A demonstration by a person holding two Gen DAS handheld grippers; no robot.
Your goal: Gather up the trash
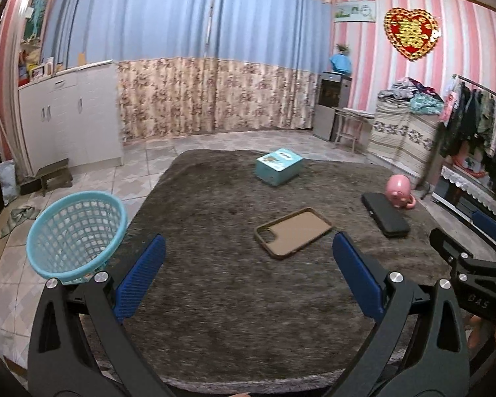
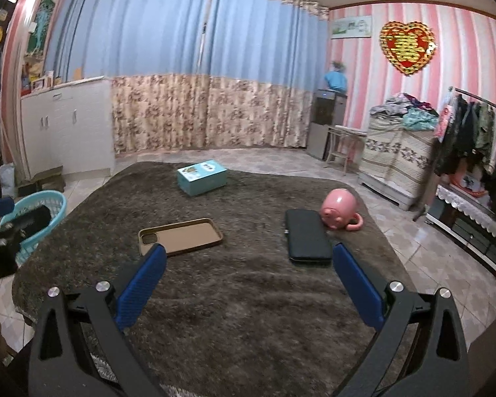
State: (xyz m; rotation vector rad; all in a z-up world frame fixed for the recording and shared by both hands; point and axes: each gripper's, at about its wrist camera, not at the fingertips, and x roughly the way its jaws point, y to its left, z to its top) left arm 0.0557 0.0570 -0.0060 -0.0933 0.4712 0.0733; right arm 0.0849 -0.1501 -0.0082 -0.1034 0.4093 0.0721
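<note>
A brown phone case (image 1: pixel 293 232) (image 2: pixel 181 236) lies on a table covered in shaggy brown cloth (image 1: pixel 231 297) (image 2: pixel 248 297). A teal box (image 1: pixel 278 166) (image 2: pixel 201 177) sits further back. A black flat case (image 1: pixel 385 214) (image 2: pixel 308 235) lies beside a pink mug (image 1: pixel 399 191) (image 2: pixel 340 213) on its side. A light blue basket (image 1: pixel 76 233) (image 2: pixel 39 218) stands off the table's left edge. My left gripper (image 1: pixel 248 246) is open and empty above the table, near the phone case. My right gripper (image 2: pixel 249 256) is open and empty, between phone case and black case.
White cabinets (image 1: pixel 69 115) stand at the left wall, curtains behind. A small stool (image 1: pixel 51 177) is on the tiled floor. A covered chest with clothes (image 2: pixel 396 155) and a clothes rack (image 2: pixel 479 132) stand at the right. My right gripper shows at the left view's right edge (image 1: pixel 473 264).
</note>
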